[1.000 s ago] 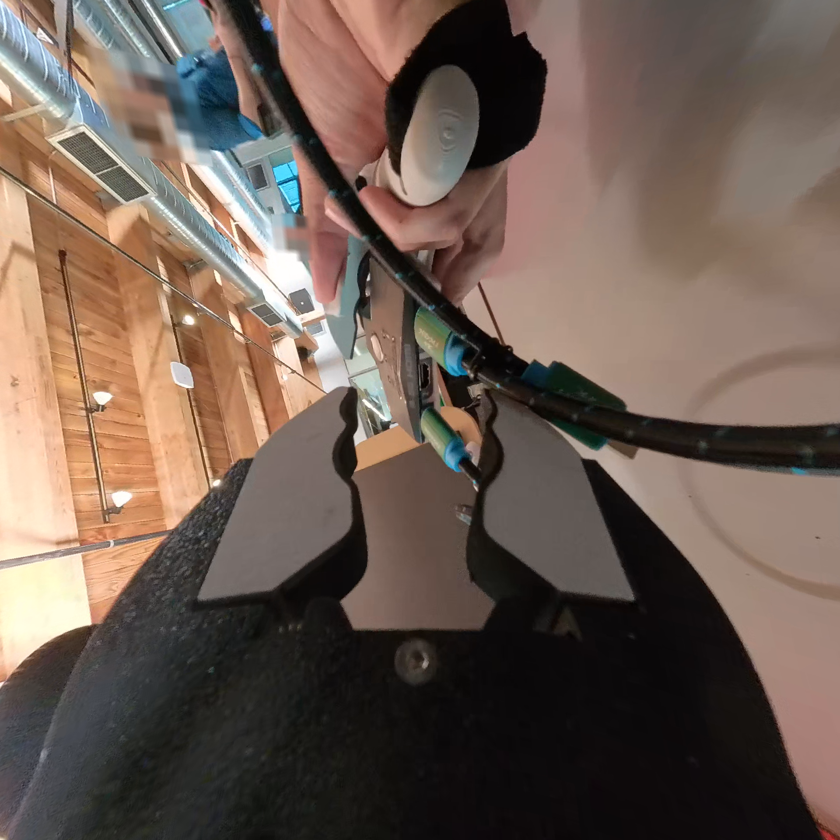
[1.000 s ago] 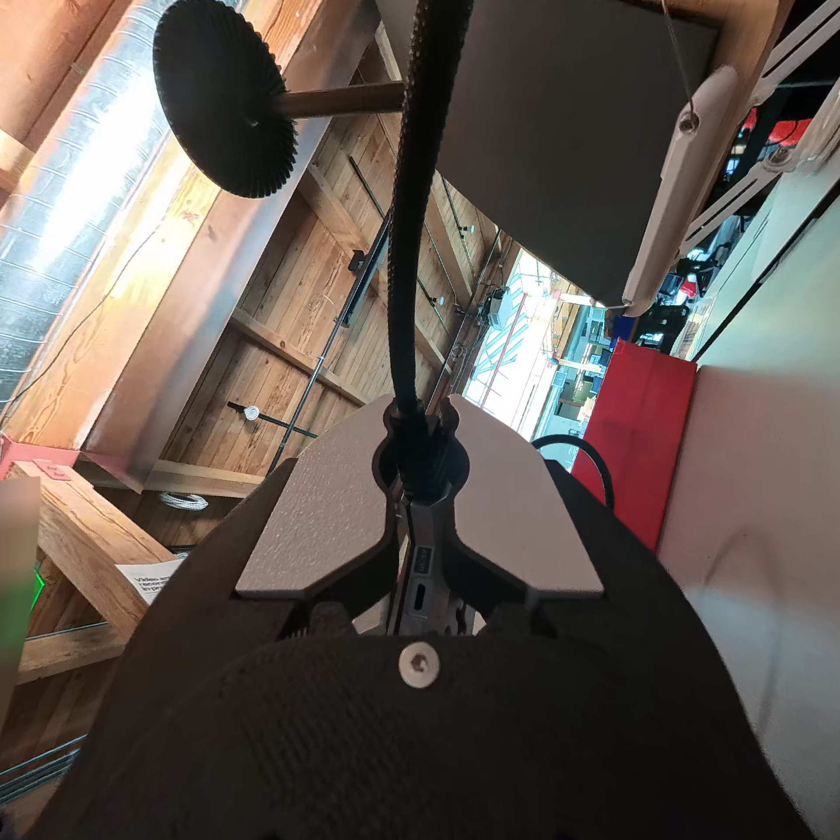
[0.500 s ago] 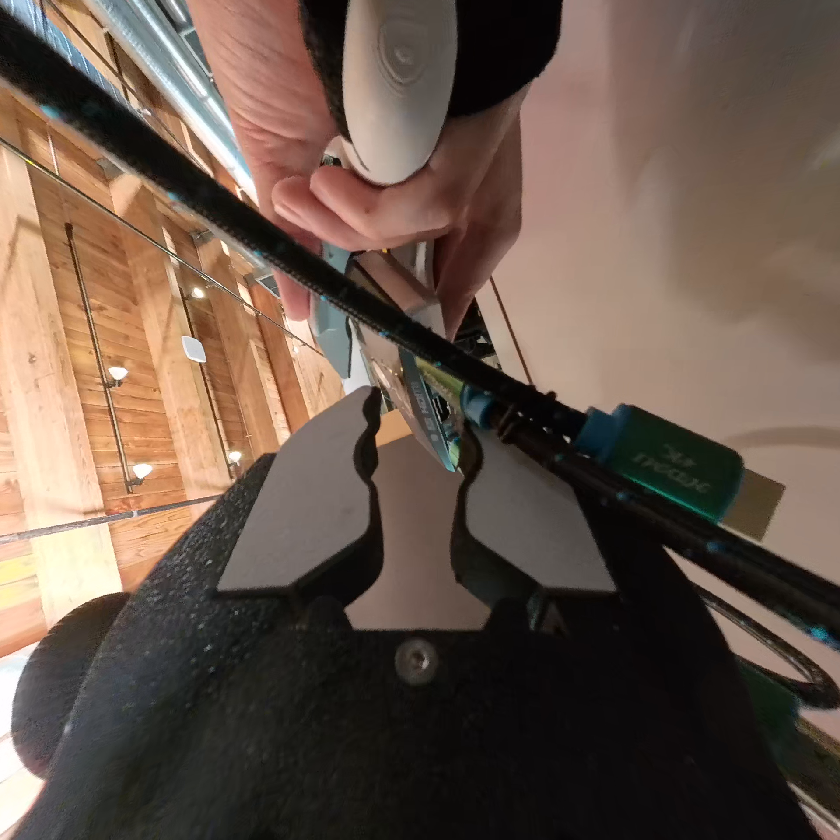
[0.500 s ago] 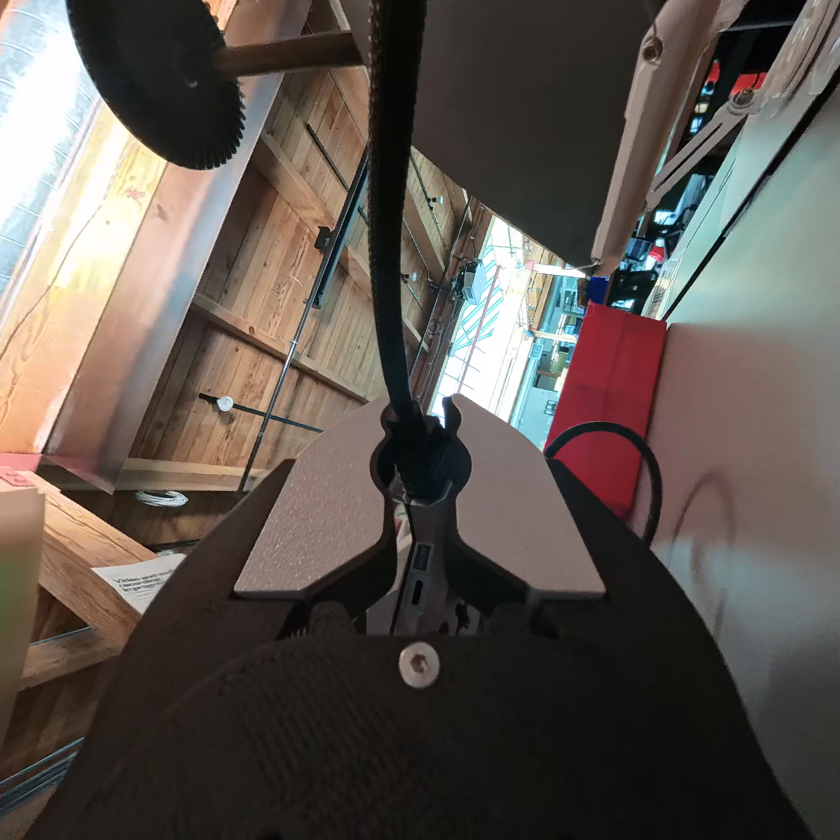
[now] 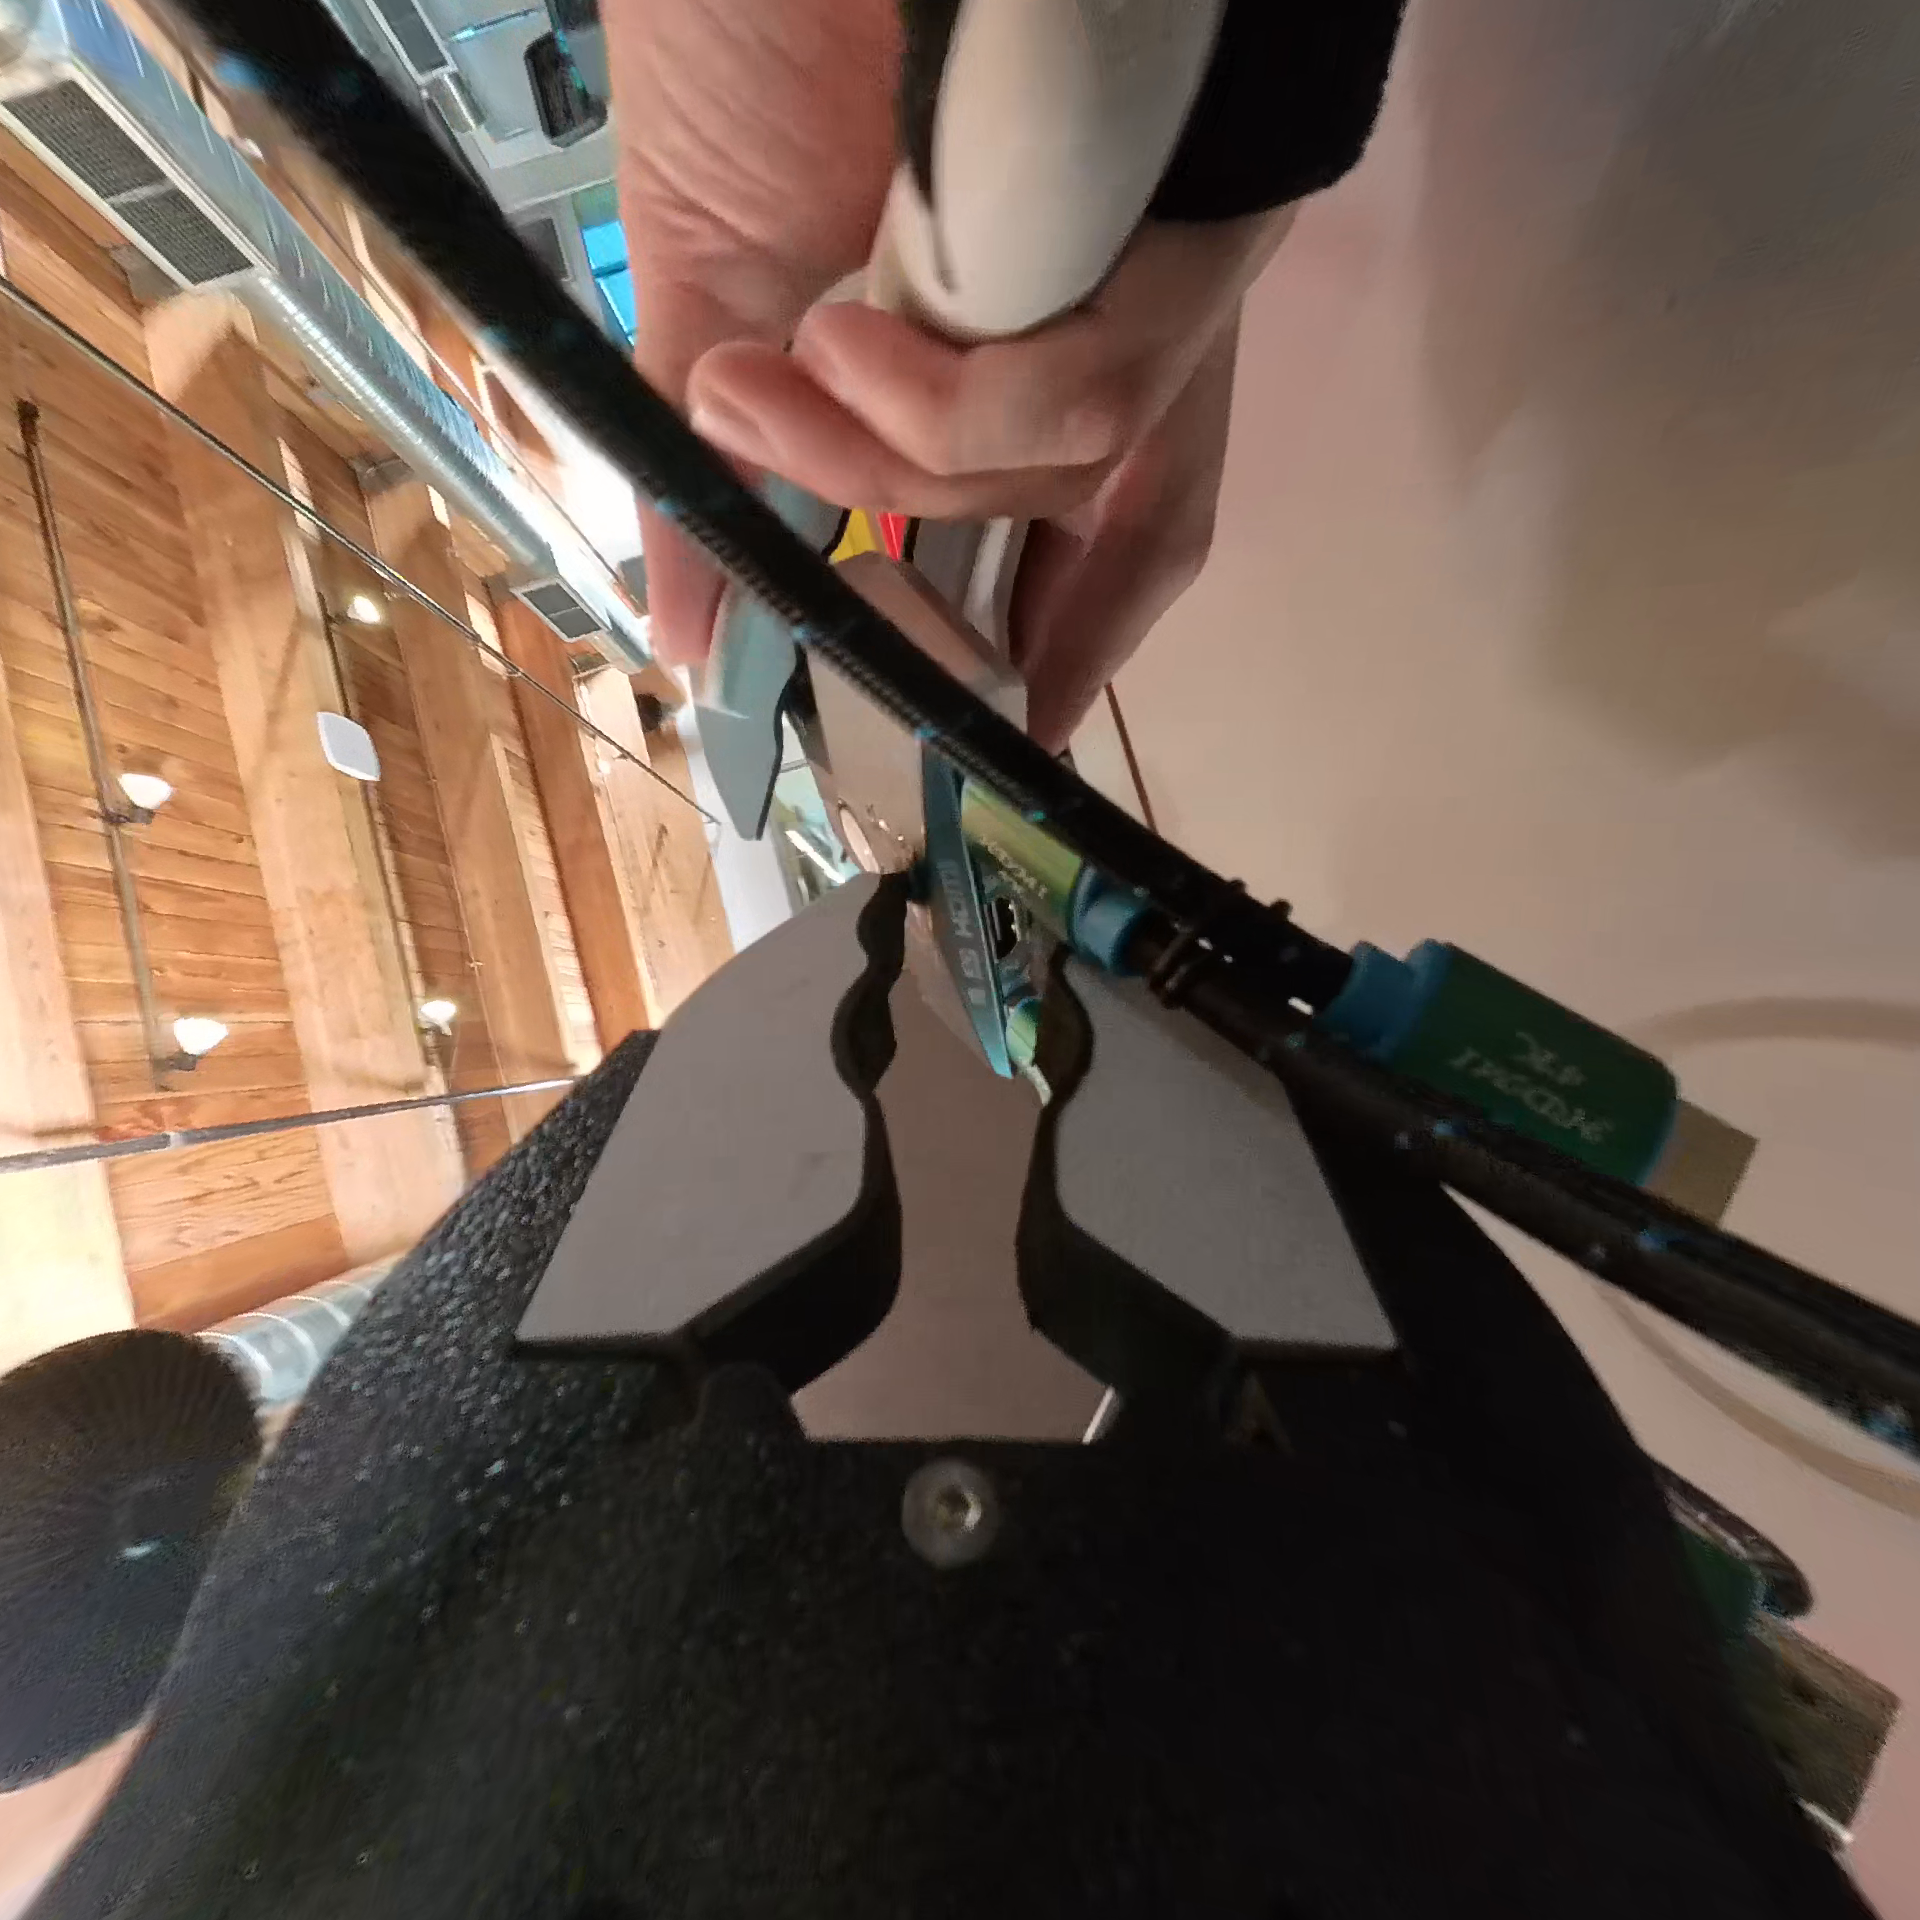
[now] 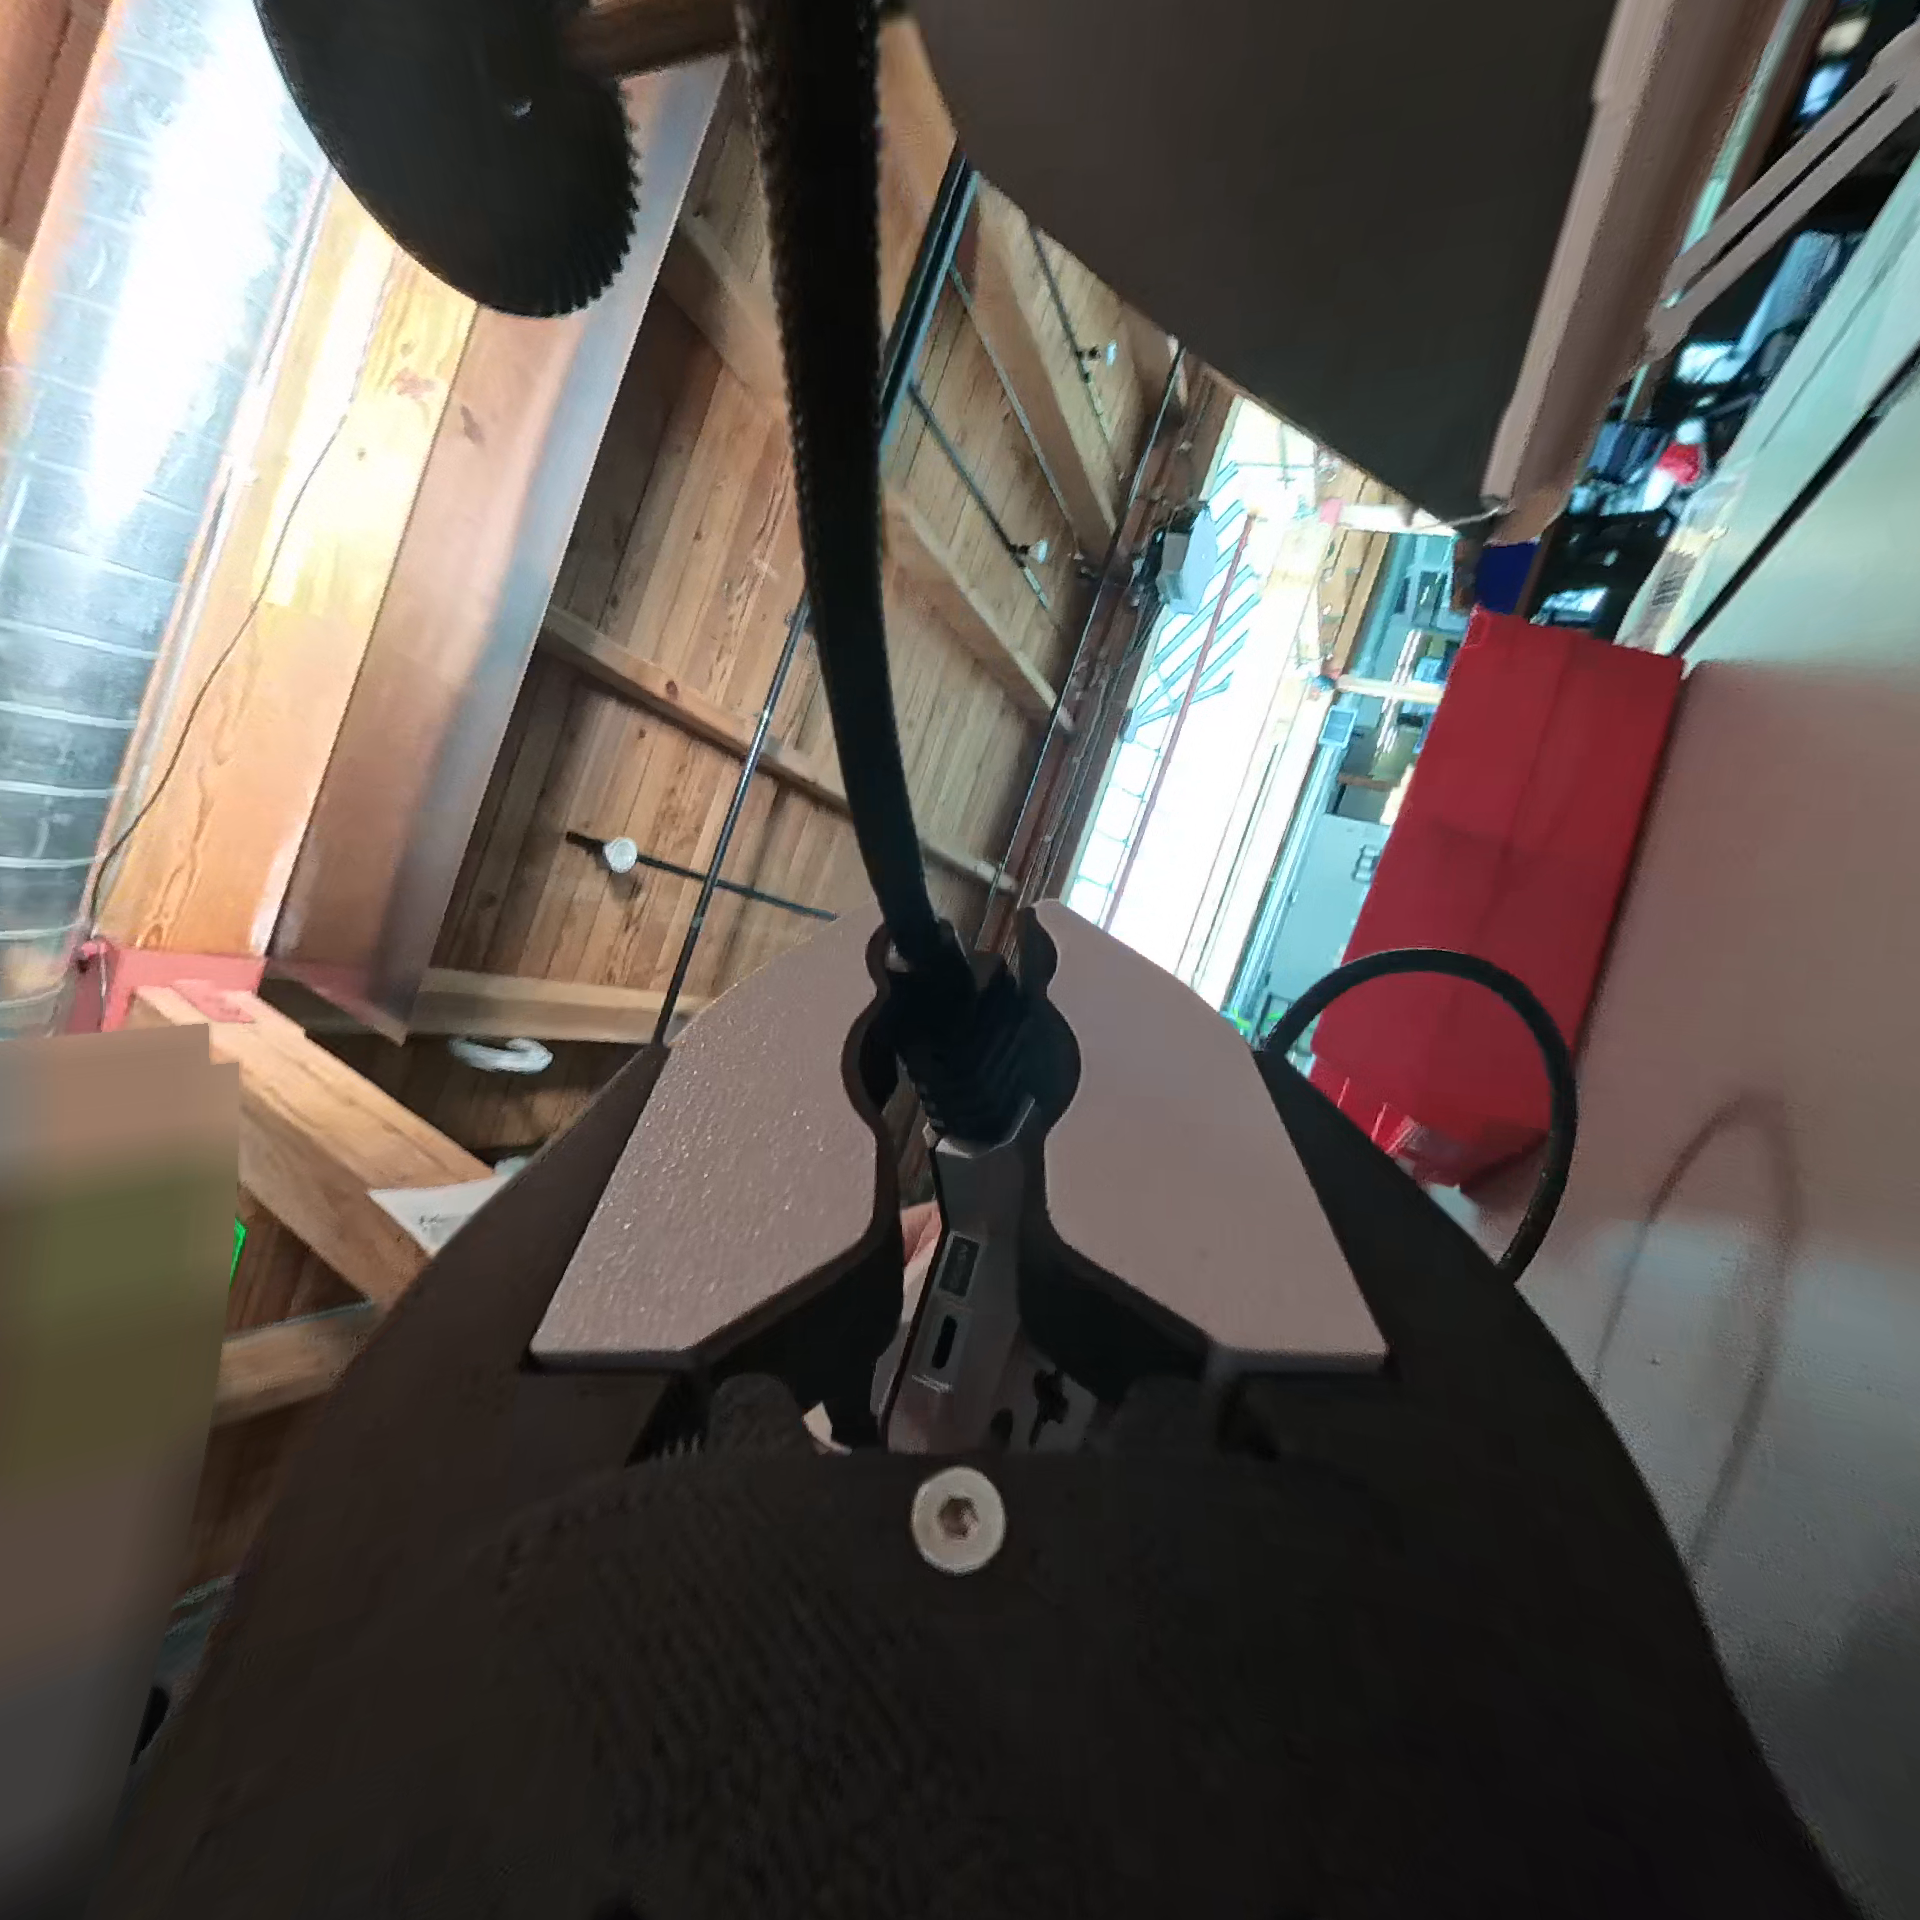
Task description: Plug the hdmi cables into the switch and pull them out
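In the left wrist view, the silver switch [image 5: 883, 748] with a blue port face sits between the tips of my left gripper [image 5: 961, 940], whose jaws are narrowed onto its near corner. One green HDMI plug [image 5: 1023, 854] is seated in the switch. A second green plug [image 5: 1527, 1075] hangs loose to the right with its metal end bare. A black braided cable [image 5: 644, 457] crosses in front. In the right wrist view, my right gripper [image 6: 961, 935] is shut on the switch [image 6: 966, 1268] at its black cable collar. The switch's cable [image 6: 831, 540] rises from there.
A person's hand [image 5: 935, 416] holds the right gripper's white handle just above the switch. The pale tabletop [image 5: 1558, 623] lies to the right. In the right wrist view a red box [image 6: 1507, 883] and a black cable loop [image 6: 1538, 1039] are on the right, and a black disc [image 6: 447, 135] is at top left.
My left gripper has moved in on the switch and its jaws have narrowed around the switch's corner. The loose green plug has swung nearer at right. The right gripper keeps its hold and has tilted a little.
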`<state>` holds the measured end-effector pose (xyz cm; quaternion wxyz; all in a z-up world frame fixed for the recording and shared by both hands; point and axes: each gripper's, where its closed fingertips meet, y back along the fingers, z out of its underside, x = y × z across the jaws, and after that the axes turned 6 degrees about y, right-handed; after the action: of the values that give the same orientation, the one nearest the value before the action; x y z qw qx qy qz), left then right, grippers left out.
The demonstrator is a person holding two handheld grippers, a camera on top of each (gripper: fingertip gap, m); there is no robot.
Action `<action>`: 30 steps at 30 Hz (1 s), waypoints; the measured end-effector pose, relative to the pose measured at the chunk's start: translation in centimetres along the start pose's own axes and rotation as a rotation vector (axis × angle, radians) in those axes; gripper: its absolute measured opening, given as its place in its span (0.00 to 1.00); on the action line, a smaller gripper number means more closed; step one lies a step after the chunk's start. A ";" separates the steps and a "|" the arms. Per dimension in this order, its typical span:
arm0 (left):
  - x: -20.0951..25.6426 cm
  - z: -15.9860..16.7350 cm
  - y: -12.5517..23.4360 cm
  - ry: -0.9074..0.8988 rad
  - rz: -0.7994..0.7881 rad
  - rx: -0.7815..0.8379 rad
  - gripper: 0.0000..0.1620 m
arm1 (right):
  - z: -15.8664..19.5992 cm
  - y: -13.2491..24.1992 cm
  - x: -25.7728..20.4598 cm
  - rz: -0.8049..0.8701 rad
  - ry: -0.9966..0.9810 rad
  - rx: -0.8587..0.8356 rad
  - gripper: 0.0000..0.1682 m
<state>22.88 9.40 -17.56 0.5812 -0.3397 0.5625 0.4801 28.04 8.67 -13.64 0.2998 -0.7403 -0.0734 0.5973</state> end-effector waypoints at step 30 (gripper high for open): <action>-5.1 -3.3 7.9 0.171 0.417 0.423 0.14 | 9.6 3.3 -7.5 -0.518 0.875 -0.678 0.22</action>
<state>14.84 7.90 -11.84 0.4785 -0.1277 0.7543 0.4310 16.22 5.92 -10.07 0.1854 -0.9291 -0.3074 0.0887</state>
